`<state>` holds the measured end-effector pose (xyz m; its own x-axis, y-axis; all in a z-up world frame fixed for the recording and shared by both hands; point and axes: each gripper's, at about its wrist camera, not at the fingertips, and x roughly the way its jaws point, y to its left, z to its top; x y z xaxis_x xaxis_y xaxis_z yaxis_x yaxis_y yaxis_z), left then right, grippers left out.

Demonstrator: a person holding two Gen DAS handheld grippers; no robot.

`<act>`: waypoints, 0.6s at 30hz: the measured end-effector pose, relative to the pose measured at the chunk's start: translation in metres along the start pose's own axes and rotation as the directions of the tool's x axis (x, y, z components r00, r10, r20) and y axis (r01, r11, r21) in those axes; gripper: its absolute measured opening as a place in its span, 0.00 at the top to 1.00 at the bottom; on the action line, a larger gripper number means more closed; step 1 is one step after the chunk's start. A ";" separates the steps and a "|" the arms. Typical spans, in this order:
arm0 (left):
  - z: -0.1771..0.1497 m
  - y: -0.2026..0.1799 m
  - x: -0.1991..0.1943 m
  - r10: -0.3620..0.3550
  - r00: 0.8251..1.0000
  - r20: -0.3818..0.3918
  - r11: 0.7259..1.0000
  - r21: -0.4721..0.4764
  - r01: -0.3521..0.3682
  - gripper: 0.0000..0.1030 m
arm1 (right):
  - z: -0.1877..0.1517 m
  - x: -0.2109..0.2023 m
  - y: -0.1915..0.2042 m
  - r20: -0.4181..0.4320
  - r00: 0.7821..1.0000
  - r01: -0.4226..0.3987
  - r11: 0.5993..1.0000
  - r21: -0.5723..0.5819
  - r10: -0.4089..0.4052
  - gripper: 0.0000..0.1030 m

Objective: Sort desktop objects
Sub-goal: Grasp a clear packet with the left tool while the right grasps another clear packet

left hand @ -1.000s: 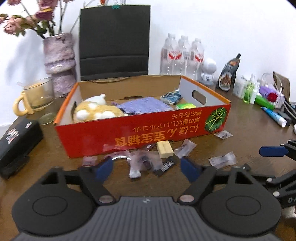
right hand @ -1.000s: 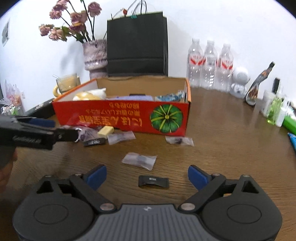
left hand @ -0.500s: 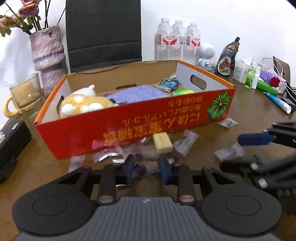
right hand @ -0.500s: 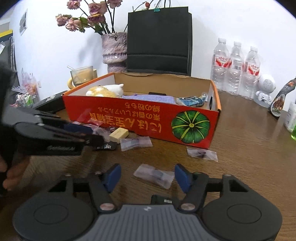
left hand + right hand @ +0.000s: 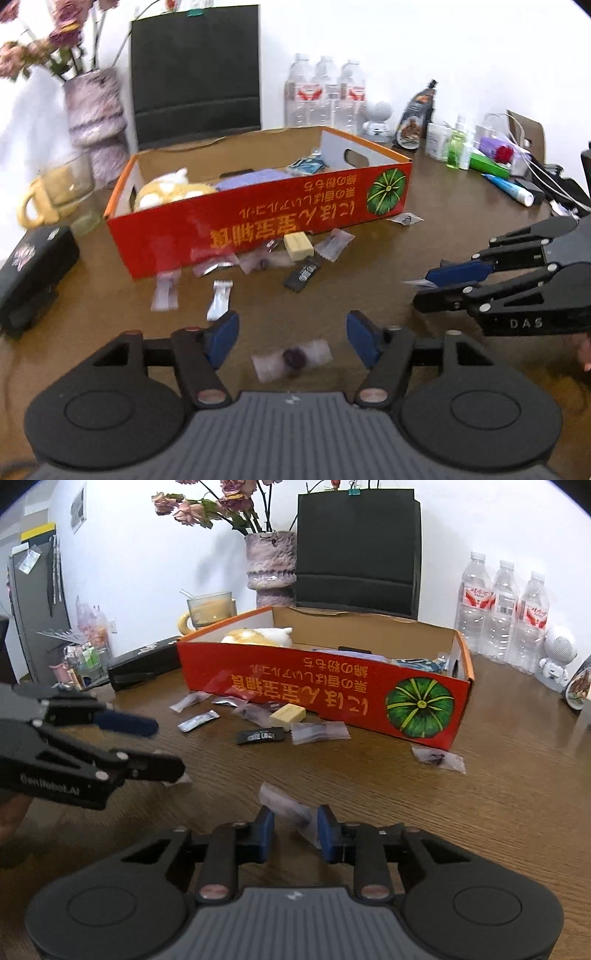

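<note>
Both wrist views, desk sorting. My left gripper (image 5: 291, 338) has just been opening again after a brief squeeze; it now stands spread, and a clear-wrapped candy (image 5: 291, 358) lies loose on the table (image 5: 443, 236) between its fingers, no pad touching it. My right gripper (image 5: 295, 829) has just been closing and now pinches a clear packet (image 5: 286, 808) lifted off the wood. The red box (image 5: 325, 698) stands just behind the remaining scattered wrappers. I judge the left pick missed and needs repeating, while the right packet is ready to carry to the box.
</note>
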<state>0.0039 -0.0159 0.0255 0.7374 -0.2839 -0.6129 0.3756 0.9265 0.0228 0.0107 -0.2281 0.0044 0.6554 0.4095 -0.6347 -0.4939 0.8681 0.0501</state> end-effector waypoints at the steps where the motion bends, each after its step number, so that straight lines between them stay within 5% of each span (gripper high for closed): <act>1: 0.001 0.001 0.003 -0.011 1.000 -0.008 1.000 0.006 0.011 0.35 | 0.000 0.001 -0.001 0.001 1.000 0.003 1.000 0.004 -0.003 0.76; 5: -0.004 -0.001 0.010 -0.051 0.998 -0.043 0.998 0.029 0.053 0.39 | 0.001 0.006 0.000 0.004 1.000 0.005 1.000 -0.011 -0.005 0.71; 7: -0.009 -0.004 0.010 -0.072 0.995 -0.068 0.997 0.032 0.074 0.54 | 0.003 0.008 0.001 0.004 1.000 -0.003 1.000 -0.027 0.003 0.70; 16: -0.016 -0.009 -0.001 -0.062 0.994 -0.092 0.998 0.022 0.064 0.53 | 0.010 0.015 0.010 -0.004 0.999 -0.040 0.992 -0.117 0.039 0.59; 18: -0.012 -0.002 0.003 -0.057 0.994 -0.092 0.998 -0.039 0.053 0.53 | 0.014 0.014 0.010 -0.001 0.999 -0.054 0.988 -0.143 0.054 0.48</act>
<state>-0.0011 -0.0158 0.0142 0.6604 -0.3121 -0.6830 0.3921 0.9190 -0.0408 0.0230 -0.2100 0.0063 0.6268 0.4558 -0.6319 -0.6053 0.7956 -0.0265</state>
